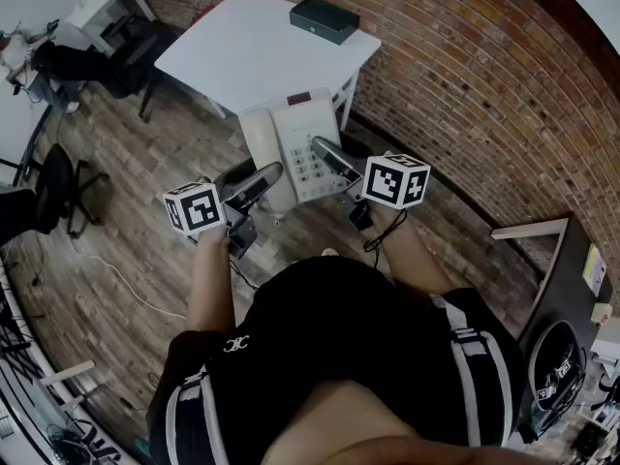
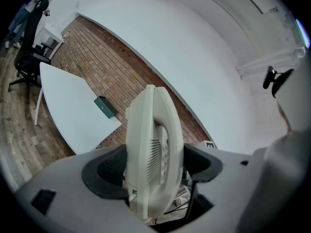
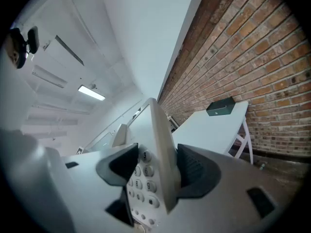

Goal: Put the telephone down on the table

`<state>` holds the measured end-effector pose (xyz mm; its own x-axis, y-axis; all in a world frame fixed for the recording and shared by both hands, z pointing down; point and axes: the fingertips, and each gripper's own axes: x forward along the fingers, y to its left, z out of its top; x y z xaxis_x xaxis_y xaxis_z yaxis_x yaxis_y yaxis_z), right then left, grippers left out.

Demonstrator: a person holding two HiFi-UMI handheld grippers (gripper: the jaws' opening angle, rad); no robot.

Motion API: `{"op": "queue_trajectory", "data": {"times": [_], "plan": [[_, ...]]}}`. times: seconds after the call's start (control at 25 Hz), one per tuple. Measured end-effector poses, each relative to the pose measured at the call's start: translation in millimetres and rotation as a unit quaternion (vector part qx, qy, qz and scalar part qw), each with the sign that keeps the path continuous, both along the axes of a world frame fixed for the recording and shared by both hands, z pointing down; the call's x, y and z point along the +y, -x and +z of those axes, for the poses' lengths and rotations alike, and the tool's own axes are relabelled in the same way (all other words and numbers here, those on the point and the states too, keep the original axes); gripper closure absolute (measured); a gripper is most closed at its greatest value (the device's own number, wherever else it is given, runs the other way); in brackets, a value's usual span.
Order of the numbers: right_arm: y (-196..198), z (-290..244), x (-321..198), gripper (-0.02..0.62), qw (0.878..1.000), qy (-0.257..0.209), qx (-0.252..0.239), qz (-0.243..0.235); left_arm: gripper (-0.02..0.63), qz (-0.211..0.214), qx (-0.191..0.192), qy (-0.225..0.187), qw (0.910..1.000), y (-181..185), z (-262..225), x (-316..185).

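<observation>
A white desk telephone (image 1: 294, 143) with a keypad and a handset hangs in the air over the floor, held level between both grippers. My left gripper (image 1: 263, 178) is shut on its handset edge; in the left gripper view the telephone (image 2: 153, 149) stands edge-on between the pads of that gripper (image 2: 153, 168). My right gripper (image 1: 327, 153) is shut on the keypad edge, and the right gripper view shows the telephone (image 3: 156, 144) clamped in that gripper (image 3: 158, 168). The white table (image 1: 242, 51) stands just beyond the telephone, also in both gripper views (image 2: 68, 113) (image 3: 209, 125).
A dark flat box (image 1: 324, 19) lies near the table's far corner, by the brick wall (image 1: 465, 76). Black office chairs (image 1: 53, 187) stand at the left on the wooden floor. A dark cabinet (image 1: 572, 308) is at the right. A cable (image 1: 116, 284) trails on the floor.
</observation>
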<state>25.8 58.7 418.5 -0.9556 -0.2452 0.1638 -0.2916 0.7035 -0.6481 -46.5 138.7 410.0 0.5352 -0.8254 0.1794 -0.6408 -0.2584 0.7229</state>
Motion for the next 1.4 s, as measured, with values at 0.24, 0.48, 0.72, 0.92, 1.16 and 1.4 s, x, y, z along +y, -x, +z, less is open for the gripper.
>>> {"op": "queue_trajectory", "data": {"times": [0.24,0.48,0.72,0.92,1.16,1.4], "plan": [[-2.7,-3.1,0.7,0.371,1.000,-0.001,0.001,0.000,0.242,-0.004,-0.002,0.003,1.0000,-1.2,0.1,1.8],[-3.2,-3.5,1.0,0.371,1.000,0.002,-0.005,0.000,0.242,-0.007,-0.005,0.001,1.0000,-2.0,-2.6,1.7],[-15.7,-1.4,-2.4,0.371,1.000,0.007,-0.011,0.006,0.242,-0.007,-0.011,0.000,0.9999,-13.8,-1.3,-2.5],[-8.7,-3.5,-0.2,0.371,1.000,0.000,-0.009,-0.003,0.242,-0.010,-0.010,-0.003,0.9999,-8.5,-1.7,0.9],[-37.4,1.7,-15.4,0.371,1.000,-0.006,-0.013,-0.020,0.242,-0.030,-0.012,-0.009,0.9994,-39.7,4.6,-11.4],[-41.0,0.8,-24.3,0.371,0.999,-0.010,-0.014,-0.031,0.242,-0.037,-0.015,-0.009,0.9992,-45.9,4.3,-18.8]]}}
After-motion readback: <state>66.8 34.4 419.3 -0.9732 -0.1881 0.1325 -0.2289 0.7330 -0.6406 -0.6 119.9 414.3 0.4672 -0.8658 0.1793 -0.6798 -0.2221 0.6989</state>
